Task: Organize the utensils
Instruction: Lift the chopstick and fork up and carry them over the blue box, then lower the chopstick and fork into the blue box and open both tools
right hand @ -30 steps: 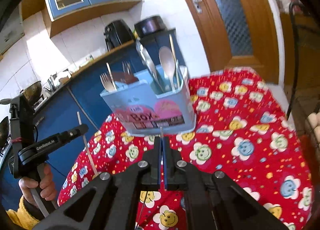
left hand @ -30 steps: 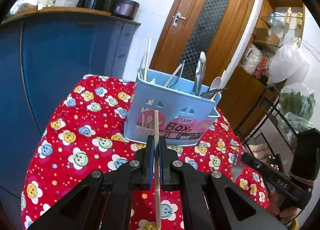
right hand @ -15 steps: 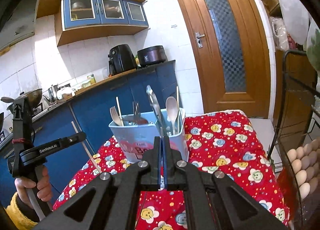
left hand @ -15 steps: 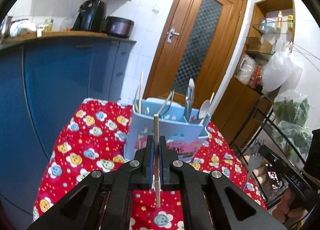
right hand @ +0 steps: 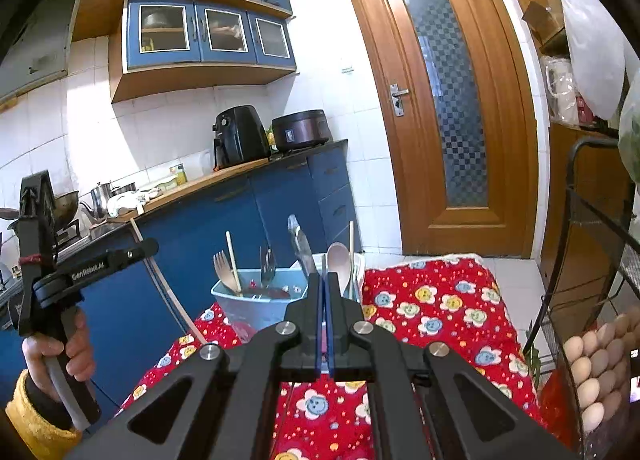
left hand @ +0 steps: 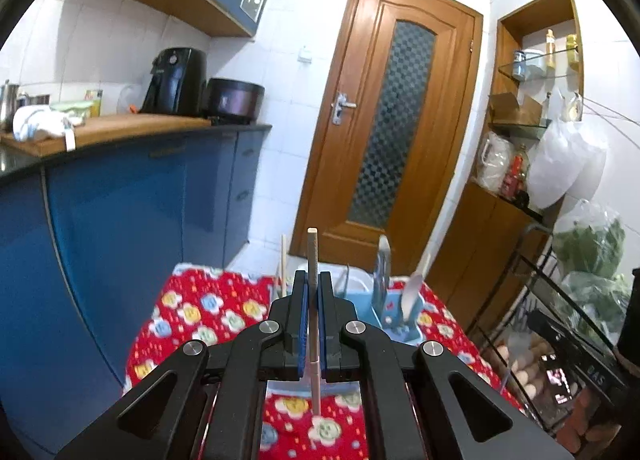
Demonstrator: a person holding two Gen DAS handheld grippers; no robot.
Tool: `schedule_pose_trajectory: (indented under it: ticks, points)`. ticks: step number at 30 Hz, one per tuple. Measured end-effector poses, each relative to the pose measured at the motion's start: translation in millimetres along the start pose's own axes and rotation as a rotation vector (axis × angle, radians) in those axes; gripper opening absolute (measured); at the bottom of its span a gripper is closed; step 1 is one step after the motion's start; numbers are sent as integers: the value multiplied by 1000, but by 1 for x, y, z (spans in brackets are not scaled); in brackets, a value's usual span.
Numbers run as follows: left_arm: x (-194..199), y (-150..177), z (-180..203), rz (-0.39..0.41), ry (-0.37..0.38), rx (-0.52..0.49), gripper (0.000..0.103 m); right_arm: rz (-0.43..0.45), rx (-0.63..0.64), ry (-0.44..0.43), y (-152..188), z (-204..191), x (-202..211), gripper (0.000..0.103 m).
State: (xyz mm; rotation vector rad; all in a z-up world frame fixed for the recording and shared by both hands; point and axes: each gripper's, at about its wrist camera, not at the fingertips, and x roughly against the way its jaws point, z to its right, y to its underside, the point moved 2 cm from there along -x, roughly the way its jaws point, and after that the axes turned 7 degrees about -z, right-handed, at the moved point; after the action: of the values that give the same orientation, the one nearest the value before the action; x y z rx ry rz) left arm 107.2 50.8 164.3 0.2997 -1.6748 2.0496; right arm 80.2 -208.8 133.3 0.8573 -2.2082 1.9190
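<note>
A light blue utensil box (right hand: 256,306) stands on the red flowered tablecloth (right hand: 436,308), holding forks, spoons, tongs and chopsticks. It also shows in the left wrist view (left hand: 396,316), partly behind my fingers. My left gripper (left hand: 313,284) is shut on a wooden chopstick (left hand: 312,256), held upright above and in front of the box. It shows in the right wrist view (right hand: 150,246) at left. My right gripper (right hand: 324,284) is shut on a thin metal utensil handle (right hand: 323,266), raised in front of the box; the utensil's head is hidden.
Blue kitchen cabinets (left hand: 120,219) with a wooden counter stand left of the table. A wooden door (left hand: 392,131) is behind. A black wire rack (right hand: 592,260) with eggs (right hand: 592,376) stands at right, close to the table edge.
Both grippers have risen and tilted up with their utensils. The box now sits lower and smaller in both views.
</note>
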Motion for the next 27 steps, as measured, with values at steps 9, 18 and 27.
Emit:
schedule_pose_trajectory:
  ticks: [9, 18, 27]
  points:
    - [-9, -38, 14, 65, -23, -33, 4, 55, 36, 34, -30, 0, -7, 2]
    - [-33, -55, 14, 85, -53, -38, 4, 124, 110, 110, -57, -8, -26, 2]
    - [-60, -57, 5, 70, -51, -17, 4, 183, 207, 206, -73, -22, -63, 2]
